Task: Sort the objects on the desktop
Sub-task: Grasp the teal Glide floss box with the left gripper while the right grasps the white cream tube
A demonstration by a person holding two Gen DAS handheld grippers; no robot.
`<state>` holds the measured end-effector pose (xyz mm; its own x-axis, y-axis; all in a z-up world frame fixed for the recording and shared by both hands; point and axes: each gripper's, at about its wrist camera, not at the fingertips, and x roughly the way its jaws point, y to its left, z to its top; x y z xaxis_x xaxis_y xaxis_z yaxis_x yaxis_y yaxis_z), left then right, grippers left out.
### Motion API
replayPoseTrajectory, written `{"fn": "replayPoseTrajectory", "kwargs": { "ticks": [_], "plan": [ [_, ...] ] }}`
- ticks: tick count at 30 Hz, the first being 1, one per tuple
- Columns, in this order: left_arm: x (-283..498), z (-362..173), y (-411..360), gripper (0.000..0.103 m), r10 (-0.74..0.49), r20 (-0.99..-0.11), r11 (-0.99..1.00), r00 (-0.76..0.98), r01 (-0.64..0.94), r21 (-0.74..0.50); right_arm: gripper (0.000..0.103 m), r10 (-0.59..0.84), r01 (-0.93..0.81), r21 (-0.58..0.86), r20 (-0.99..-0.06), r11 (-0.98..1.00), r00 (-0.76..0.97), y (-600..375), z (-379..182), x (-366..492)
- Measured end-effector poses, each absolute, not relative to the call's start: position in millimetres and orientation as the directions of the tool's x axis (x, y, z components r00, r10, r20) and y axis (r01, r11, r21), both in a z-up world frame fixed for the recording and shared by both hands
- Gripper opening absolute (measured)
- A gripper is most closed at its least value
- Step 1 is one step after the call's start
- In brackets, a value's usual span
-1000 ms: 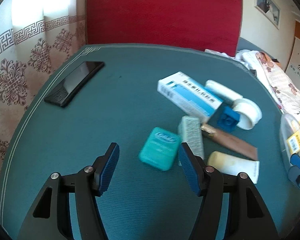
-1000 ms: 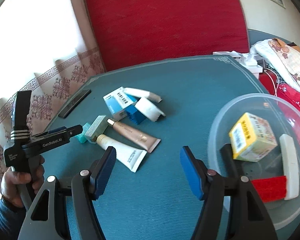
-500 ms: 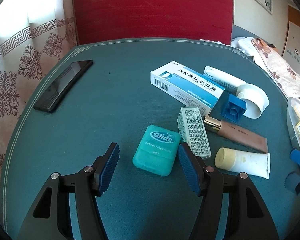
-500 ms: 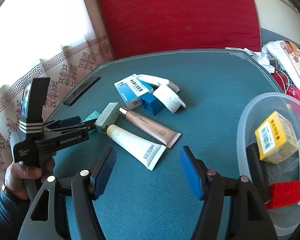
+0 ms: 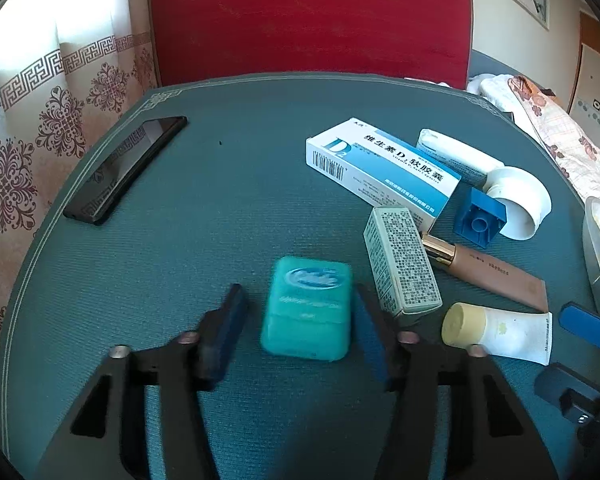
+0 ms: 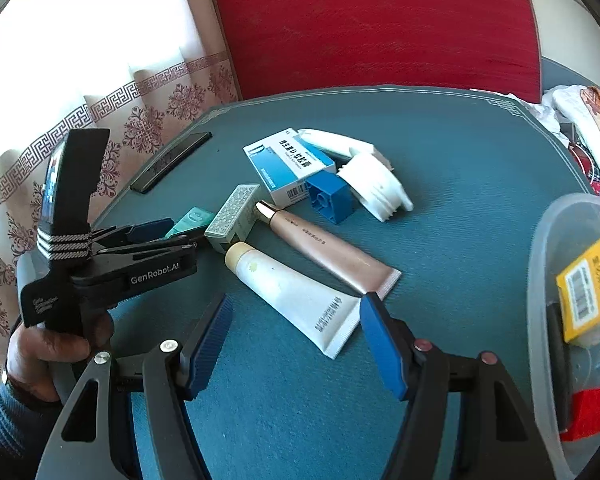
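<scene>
Since a second ago, left gripper (image 5: 300,312) has advanced to straddle the floss box (image 5: 307,307), jaws open, not yet touching. Right gripper (image 6: 296,334) hovers open over the white tube (image 6: 296,292). Bin (image 6: 540,280) holds several items; about eight remain on the table (image 5: 220,208).

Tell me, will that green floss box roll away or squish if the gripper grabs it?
Probably neither. The floss box lies flat on the cloth, so it shouldn't roll. It looks like hard plastic with rounded corners, so it might slip a little between the left gripper fingers.
</scene>
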<state>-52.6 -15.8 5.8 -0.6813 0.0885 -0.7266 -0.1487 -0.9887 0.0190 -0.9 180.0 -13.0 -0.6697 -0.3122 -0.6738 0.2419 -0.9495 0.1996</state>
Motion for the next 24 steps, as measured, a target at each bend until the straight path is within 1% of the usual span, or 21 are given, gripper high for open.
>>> {"fn": "replayPoseTrajectory", "kwargs": {
  "ticks": [2, 3, 6, 14, 22, 24],
  "plan": [
    [-52, 6, -17, 0.043, 0.09, -0.724, -0.99, -0.684, -0.142, 0.01, 0.07, -0.313, 0.254, 0.189, -0.677, -0.949, -0.666, 175, -14, -6],
    [-53, 6, -21, 0.043, 0.098, -0.723, -0.991, -0.683, -0.136, -0.005, 0.07, -0.312, 0.261, 0.181, -0.679, -0.948, -0.664, 173, -14, -9],
    [-54, 7, -27, 0.043, 0.115, -0.721, -0.991, -0.683, -0.127, -0.038, 0.07, -0.304, 0.279, 0.151, -0.686, -0.948, -0.661, 165, -17, -17],
    [-51, 6, -29, 0.043, 0.13, -0.718, -0.99, -0.684, -0.123, -0.062, 0.07, -0.324, 0.352, 0.12, -0.725, -0.929, -0.608, 148, -28, -38],
    [-48, 4, -31, 0.043, 0.132, -0.717, -0.99, -0.684, -0.12, -0.067, 0.07, -0.252, 0.368, 0.01, -0.747, -0.93, -0.615, 131, -31, -45],
    [-48, 4, -33, 0.043, 0.134, -0.717, -0.99, -0.684, -0.119, -0.072, 0.065, -0.23, 0.355, -0.01, -0.746, -0.935, -0.626, 130, -31, -44]
  ]
}}
